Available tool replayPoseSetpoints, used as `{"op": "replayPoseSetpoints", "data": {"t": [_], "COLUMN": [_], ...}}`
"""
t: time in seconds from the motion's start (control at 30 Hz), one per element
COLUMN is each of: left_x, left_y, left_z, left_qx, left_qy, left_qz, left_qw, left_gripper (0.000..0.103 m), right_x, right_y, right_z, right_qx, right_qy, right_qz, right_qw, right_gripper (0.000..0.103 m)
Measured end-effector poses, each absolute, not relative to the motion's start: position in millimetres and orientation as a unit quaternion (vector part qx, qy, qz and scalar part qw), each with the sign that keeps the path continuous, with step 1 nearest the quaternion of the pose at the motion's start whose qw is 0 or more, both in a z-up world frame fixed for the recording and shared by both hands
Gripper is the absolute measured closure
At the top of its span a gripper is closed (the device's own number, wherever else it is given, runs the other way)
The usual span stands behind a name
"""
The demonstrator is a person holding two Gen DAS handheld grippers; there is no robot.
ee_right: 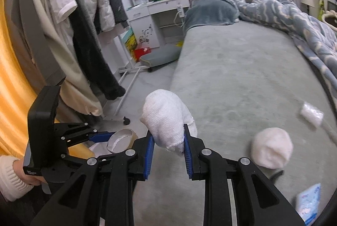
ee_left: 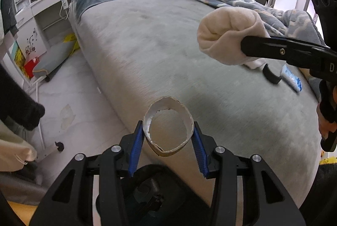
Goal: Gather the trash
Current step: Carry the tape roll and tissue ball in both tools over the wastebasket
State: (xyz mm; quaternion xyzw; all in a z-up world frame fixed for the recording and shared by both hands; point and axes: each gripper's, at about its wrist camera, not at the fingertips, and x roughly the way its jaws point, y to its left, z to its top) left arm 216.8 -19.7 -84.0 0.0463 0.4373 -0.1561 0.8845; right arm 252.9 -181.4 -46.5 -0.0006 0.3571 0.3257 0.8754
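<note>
A torn cardboard tube point(ee_left: 168, 151) sits crosswise between the blue pads of my left gripper point(ee_left: 168, 123), which is shut on it over the bed's near edge. My right gripper point(ee_right: 168, 131) is shut on a rolled white cloth bundle point(ee_right: 164, 114). In the left wrist view that bundle point(ee_left: 229, 34) hangs above the grey bed point(ee_left: 158, 46), off the right gripper point(ee_left: 246, 46). The right wrist view shows the left gripper point(ee_right: 113, 137) with the tube point(ee_right: 122, 140) low on the left. On the bed lie a second white cloth ball point(ee_right: 271, 148) and a blue-white packet point(ee_left: 291, 78).
A black curved piece point(ee_left: 271, 75) lies by the packet; a small white wrapper point(ee_right: 311, 114) is further right. A rumpled blue blanket point(ee_right: 294, 21) covers the bed's far side. A rack of hanging clothes point(ee_right: 69, 15) stands left, with a white vanity point(ee_right: 160, 6) behind.
</note>
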Motion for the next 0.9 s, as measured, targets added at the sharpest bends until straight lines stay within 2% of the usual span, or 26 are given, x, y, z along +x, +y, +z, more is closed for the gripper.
{"op": "replayPoseSetpoints", "data": {"t": [0.2,0.5,0.9], "left_x": [212,198,178], "left_y": [2,24,64], "left_z": [-92,-129,-168], "left_qx": [0.056,0.096,0.101], "left_qy": [0.458,0.532,0.597], "left_qz": [-0.157,-0.175,-0.186], "left_qw": [0.873,0.823,0.774], "left_gripper": [0.055,0.055,0.052], "right_x": [258,260,259], "right_y": [-147,-105,-48], "right_z": [-54,-66,-95], "right_qx": [-0.011,-0.028,-0.069], "right_qy": [0.369,0.389,0.447], "right_qz": [0.348,0.375,0.413], "right_qw": [0.862,0.841,0.791], "right_gripper": [0.077,0.077,0.077]}}
